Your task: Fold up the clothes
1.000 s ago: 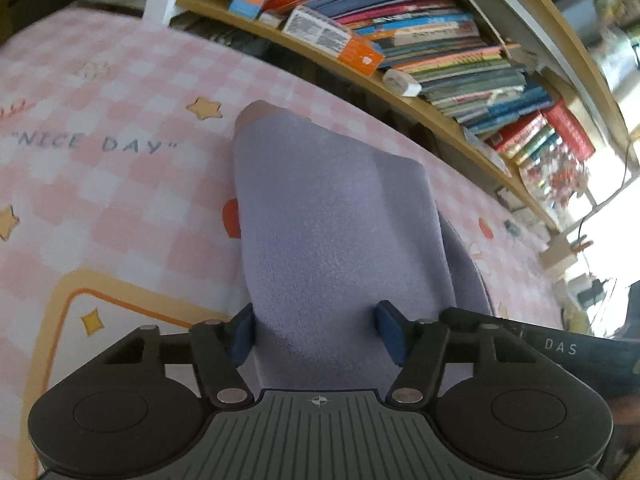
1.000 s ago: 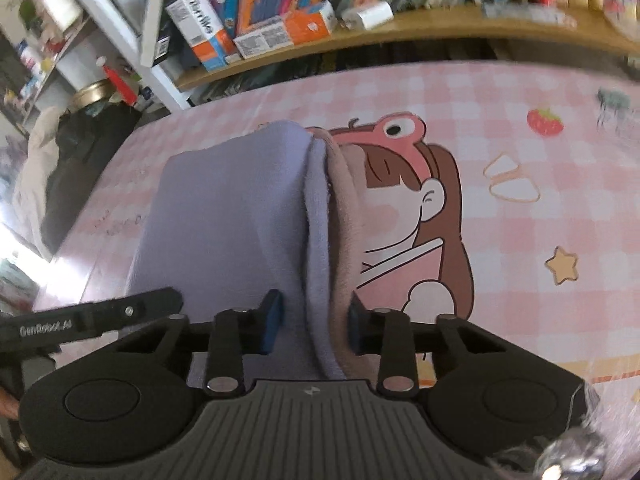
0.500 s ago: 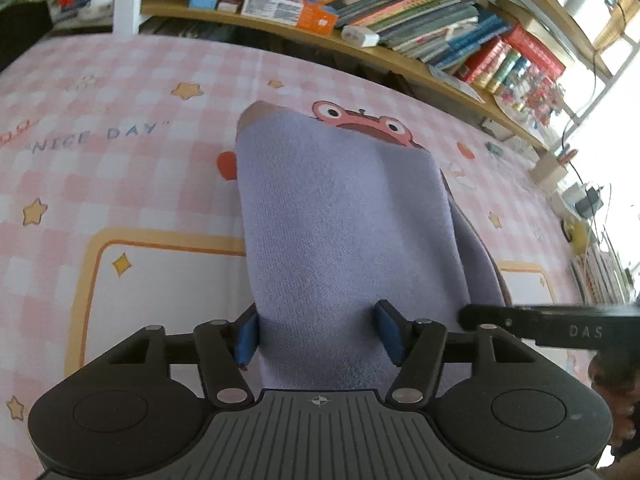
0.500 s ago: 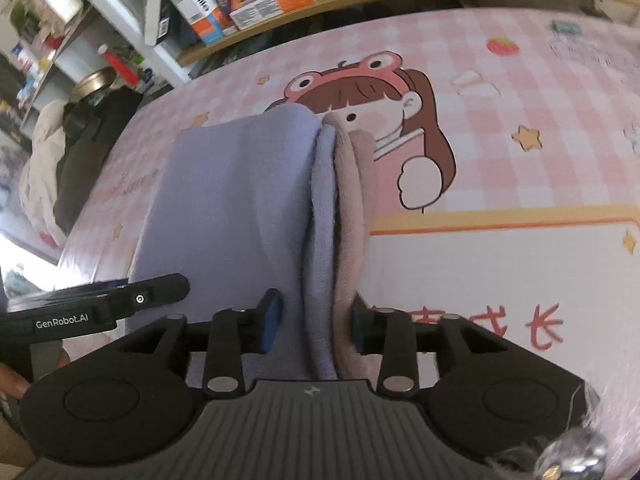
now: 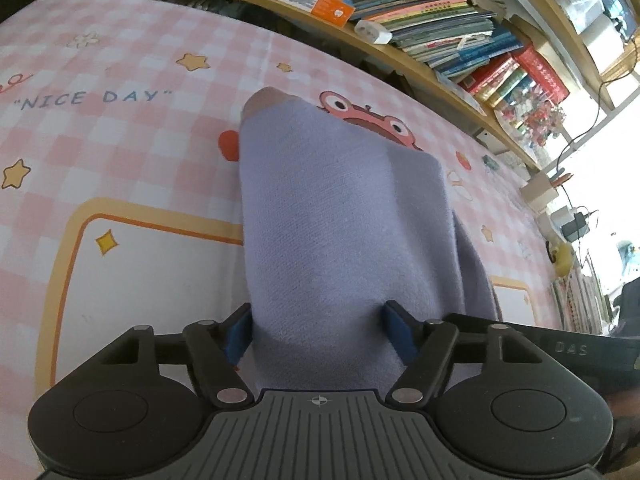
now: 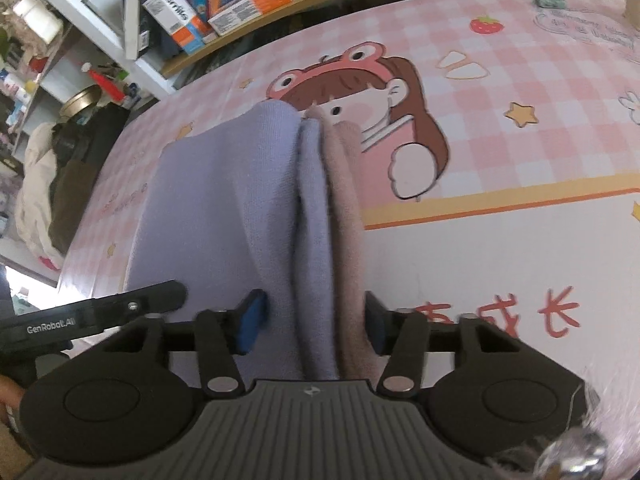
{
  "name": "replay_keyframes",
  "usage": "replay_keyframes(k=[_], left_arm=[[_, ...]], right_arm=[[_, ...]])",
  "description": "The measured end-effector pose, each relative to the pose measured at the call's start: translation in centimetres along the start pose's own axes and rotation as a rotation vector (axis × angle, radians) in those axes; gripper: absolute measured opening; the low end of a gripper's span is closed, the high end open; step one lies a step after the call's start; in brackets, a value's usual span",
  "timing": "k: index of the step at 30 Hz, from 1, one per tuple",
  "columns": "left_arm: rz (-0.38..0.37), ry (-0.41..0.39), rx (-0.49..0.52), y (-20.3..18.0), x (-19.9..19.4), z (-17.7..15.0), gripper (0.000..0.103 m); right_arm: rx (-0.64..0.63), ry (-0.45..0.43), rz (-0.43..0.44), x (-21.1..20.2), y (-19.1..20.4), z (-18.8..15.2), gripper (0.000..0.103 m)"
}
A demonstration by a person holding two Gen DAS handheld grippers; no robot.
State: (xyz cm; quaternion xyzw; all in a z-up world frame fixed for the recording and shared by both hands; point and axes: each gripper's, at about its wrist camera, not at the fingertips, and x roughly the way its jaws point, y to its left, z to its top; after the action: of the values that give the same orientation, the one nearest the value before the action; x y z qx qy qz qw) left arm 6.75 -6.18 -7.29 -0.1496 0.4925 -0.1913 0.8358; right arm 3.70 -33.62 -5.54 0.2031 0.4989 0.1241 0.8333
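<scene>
A lavender garment point(image 5: 340, 216) with a dusty-pink lining lies folded on the pink checked cartoon tablecloth point(image 5: 120, 128). My left gripper point(image 5: 320, 332) has its blue pads either side of the near edge, spread wide, with the cloth draped between them. In the right wrist view the same garment point(image 6: 224, 208) shows its lavender and pink layered edge point(image 6: 344, 200). My right gripper point(image 6: 312, 320) has its jaws around that bunched edge, pads apart. The other gripper's body shows at each view's side point(image 6: 92, 316).
A wooden shelf point(image 5: 400, 52) of stacked books and boxes runs along the table's far edge. A white rack point(image 6: 100, 28) with clutter and piled bags stands at the left in the right wrist view. Cables and small items sit at the far right.
The right gripper's jaws have opened wider around the garment's edge. Both grippers have shifted slightly over the table; the garment stays in place.
</scene>
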Motion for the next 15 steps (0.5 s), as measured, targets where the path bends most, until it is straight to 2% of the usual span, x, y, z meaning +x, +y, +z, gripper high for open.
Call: replay_keyframes(k=[2, 5, 7, 10, 13, 15], left_arm=[[0.026, -0.015, 0.049, -0.9, -0.4, -0.1, 0.060], [0.065, -0.051, 0.144, -2.3, -1.2, -0.5, 0.057], [0.081, -0.050, 0.172, -2.6, -1.1, -0.6, 0.057], [0.072, -0.037, 0.147, -2.0, -0.9, -0.3, 0.061], [0.028, -0.014, 0.063, -0.5, -0.5, -0.1, 0.066], [-0.004, -0.003, 0.019, 0.4, -0.3, -0.1, 0.068]], right_arm=[[-0.057, -0.019, -0.023, -0.3, 0.8, -0.2, 0.032], [-0.188, -0.067, -0.069, -0.8, 2.5, -0.8, 0.027], [-0.251, -0.086, -0.091, -0.9, 3.0, -1.3, 0.027], [-0.209, -0.069, -0.080, -0.4, 2.4, -1.2, 0.029], [-0.096, -0.042, -0.042, -0.2, 1.0, -0.7, 0.042], [-0.024, -0.028, -0.019, -0.1, 0.2, -0.5, 0.045]])
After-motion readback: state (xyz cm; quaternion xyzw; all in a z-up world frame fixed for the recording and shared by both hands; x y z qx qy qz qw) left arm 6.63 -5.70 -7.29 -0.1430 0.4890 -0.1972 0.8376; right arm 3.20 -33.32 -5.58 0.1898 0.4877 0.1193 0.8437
